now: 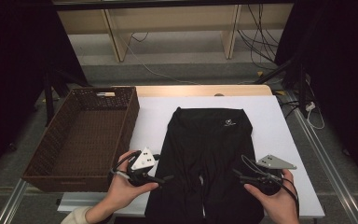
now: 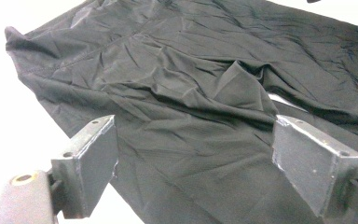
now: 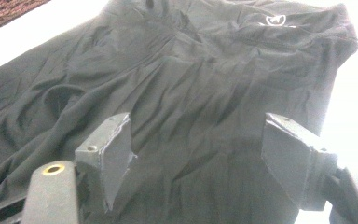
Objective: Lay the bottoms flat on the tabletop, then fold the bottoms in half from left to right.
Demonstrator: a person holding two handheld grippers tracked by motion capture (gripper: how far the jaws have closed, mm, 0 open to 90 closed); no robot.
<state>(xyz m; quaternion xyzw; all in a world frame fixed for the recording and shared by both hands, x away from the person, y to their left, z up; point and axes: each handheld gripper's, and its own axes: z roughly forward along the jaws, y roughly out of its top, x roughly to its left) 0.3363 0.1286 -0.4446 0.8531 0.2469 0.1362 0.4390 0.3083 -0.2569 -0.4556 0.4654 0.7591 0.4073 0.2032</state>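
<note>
Both grippers (image 1: pixel 161 178) (image 1: pixel 242 176) apparently open.

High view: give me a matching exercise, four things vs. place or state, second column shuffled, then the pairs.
Things:
1. black trousers
2. wicker basket
3. left gripper
4. right gripper

Places or states:
A. brown, sits at the table's left side
B. jaws open at the trousers' left edge
C. spread flat on the white table top, waistband away from the person
D. jaws open over the trousers' right leg

Pairs: 1-C, 2-A, 3-B, 4-D
</note>
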